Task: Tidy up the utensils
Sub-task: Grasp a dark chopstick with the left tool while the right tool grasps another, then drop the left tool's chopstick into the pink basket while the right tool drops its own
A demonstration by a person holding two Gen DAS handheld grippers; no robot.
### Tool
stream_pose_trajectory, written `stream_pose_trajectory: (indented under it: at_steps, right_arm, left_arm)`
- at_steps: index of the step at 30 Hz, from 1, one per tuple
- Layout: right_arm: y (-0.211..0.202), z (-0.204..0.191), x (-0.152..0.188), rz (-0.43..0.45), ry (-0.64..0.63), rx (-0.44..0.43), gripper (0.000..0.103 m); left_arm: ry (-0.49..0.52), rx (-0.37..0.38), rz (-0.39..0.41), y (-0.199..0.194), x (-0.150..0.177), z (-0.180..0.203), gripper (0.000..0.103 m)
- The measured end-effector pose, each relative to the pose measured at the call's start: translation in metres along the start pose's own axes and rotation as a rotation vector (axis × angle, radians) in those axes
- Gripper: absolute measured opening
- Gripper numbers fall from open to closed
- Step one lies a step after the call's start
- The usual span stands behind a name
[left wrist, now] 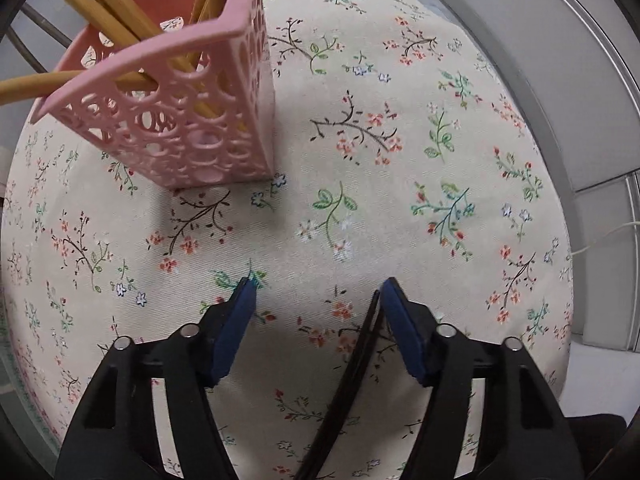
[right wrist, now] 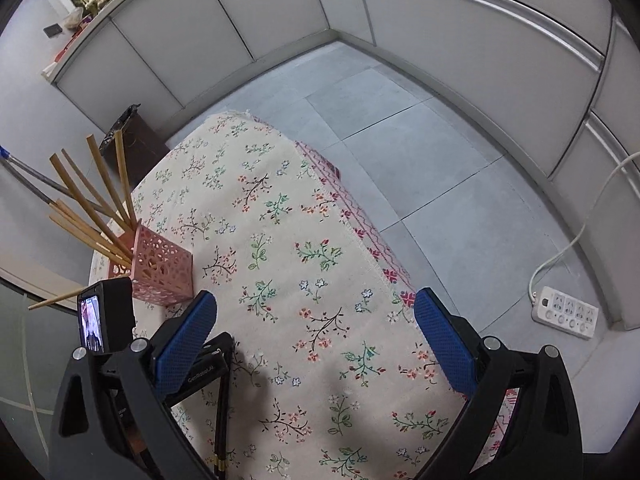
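Left gripper point(left wrist: 316, 292): jaws spread apart, nothing clamped. A pair of thin black chopsticks point(left wrist: 352, 380) lies along the inside of one blue pad; whether it rests on the floral-cloth table point(left wrist: 400, 200) or leans on the pad, cannot tell.

Right gripper point(right wrist: 316, 312): jaws wide apart, empty, hovering above the table near its edge.

Pink perforated plastic holder point(left wrist: 192, 128) stands upright on the cloth, ahead of the left gripper, with several light bamboo chopsticks point(left wrist: 108, 12) fanned out in it.

Judgement: the black chopsticks are light, stiff and probably slick, so they would roll or scissor apart. Best gripped mid-length, both sticks together, across the pads. Holder is light and tips easily; drop them in vertically.
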State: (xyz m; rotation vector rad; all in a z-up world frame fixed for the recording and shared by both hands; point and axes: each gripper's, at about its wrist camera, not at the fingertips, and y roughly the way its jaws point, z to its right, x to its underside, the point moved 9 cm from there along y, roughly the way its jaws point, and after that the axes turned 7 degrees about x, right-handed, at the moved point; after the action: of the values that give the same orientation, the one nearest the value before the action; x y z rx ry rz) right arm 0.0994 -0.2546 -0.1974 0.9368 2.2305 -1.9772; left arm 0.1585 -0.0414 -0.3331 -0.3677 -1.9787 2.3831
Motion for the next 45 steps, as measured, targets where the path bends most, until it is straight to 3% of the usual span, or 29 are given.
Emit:
stream_pose_trajectory:
  at_steps: [5,9,10,11,13,19,23,28,29,32,34,36,41,45]
  right_arm:
    - [0.004,-0.001,0.002,-0.006,-0.013,0.019,0.096]
    - [0.011,-0.003,0.006,-0.017,-0.025,0.039,0.096]
    - [0.014,-0.005,0.009,-0.022,-0.030,0.047,0.096]
    - [0.019,-0.007,0.012,-0.035,-0.039,0.053,0.096]
    - [0.027,-0.014,0.018,-0.059,-0.052,0.059,0.096]
    - [0.057,-0.046,0.043,-0.132,-0.110,0.068,0.096]
    - [0.079,-0.075,0.063,-0.203,-0.156,0.054,0.093]
    - [0.112,-0.114,0.092,-0.277,-0.254,0.063,0.065]
    - [0.114,-0.117,0.094,-0.251,-0.269,0.086,0.067]
    - [0.111,-0.126,0.101,-0.160,-0.328,0.159,0.053]
    - [0.106,-0.131,0.106,-0.139,-0.348,0.147,0.021]
    - [0.101,-0.135,0.115,-0.147,-0.361,0.119,0.010]
    - [0.084,-0.129,0.124,-0.161,-0.341,0.025,0.004]
    - [0.035,-0.123,0.107,-0.051,-0.355,-0.044,0.004]
  left_arm:
    - [0.019,-0.018,-0.004,0.000,0.006,-0.003,0.057]
    - [0.056,-0.033,-0.015,-0.007,0.031,-0.012,0.054]
    - [0.077,-0.034,-0.014,-0.009,0.036,-0.011,0.049]
    - [0.097,-0.035,-0.014,-0.010,0.042,-0.009,0.029]
    - [0.131,-0.028,-0.019,-0.012,0.050,-0.006,0.004]
    - [0.138,0.011,-0.004,-0.028,0.071,-0.020,0.003]
    - [0.120,0.020,0.074,-0.070,0.077,-0.035,0.003]
    - [0.083,0.035,0.169,-0.117,0.091,-0.045,0.004]
    - [0.076,0.037,0.188,-0.127,0.087,-0.046,0.004]
    - [0.062,0.024,0.229,-0.140,0.085,-0.044,0.004]
    - [0.056,0.021,0.248,-0.148,0.083,-0.047,0.004]
    - [0.048,0.020,0.269,-0.151,0.082,-0.045,0.004]
    - [0.030,0.048,0.321,-0.164,0.079,-0.044,0.004]
    - [0.030,0.091,0.406,-0.189,0.083,-0.039,0.004]
